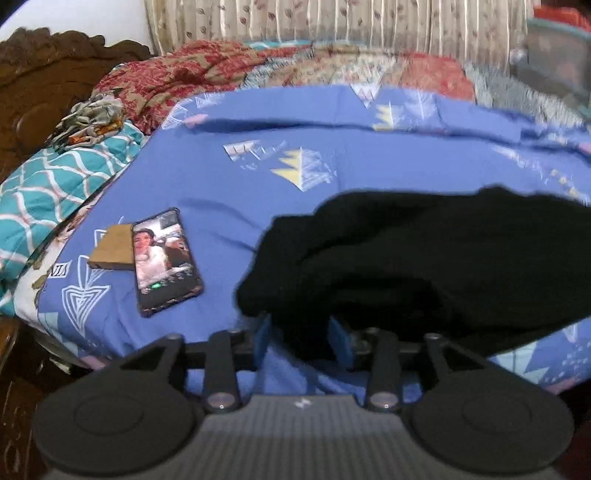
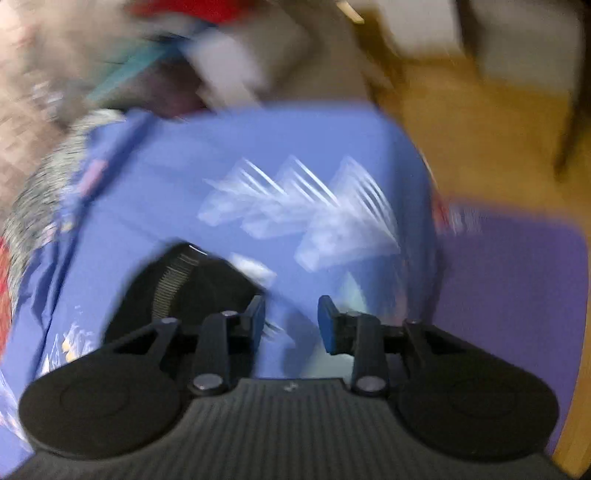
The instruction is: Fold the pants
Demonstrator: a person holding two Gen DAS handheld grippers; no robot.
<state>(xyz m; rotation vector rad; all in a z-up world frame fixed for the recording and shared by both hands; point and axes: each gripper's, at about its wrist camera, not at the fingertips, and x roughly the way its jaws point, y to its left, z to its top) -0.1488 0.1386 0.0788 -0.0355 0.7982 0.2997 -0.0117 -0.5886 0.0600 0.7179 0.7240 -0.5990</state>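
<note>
Writing: none legible; the phone [image 1: 167, 261], screen lit with a face, shows no text I can read, and a brown card [image 1: 112, 246] lies touching its far-left edge.

Surface: blue bedsheet [image 1: 229, 173] printed with white and yellow triangle motifs. Left of the phone, a teal wave-pattern quilt [image 1: 44, 192]; beyond it, a carved dark wooden headboard [image 1: 40, 77]. Behind the sheet, red floral bedding [image 1: 177, 74] and a pale patterned curtain [image 1: 332, 22]. The right wrist view, badly blurred, shows wooden floor [image 2: 480, 129] past the sheet's edge.

My left gripper [image 1: 301, 338]: blue pads set apart, black cloth between them; whether they actually pinch it I cannot tell.

My right gripper [image 2: 291, 325]: pads apart over bare sheet, holding nothing.

Black pants [image 1: 424, 266]: bunched heap right of the phone, near the bed's front edge; a ribbed waistband [image 2: 173, 284] probably theirs, sits beside my right gripper's left finger.
</note>
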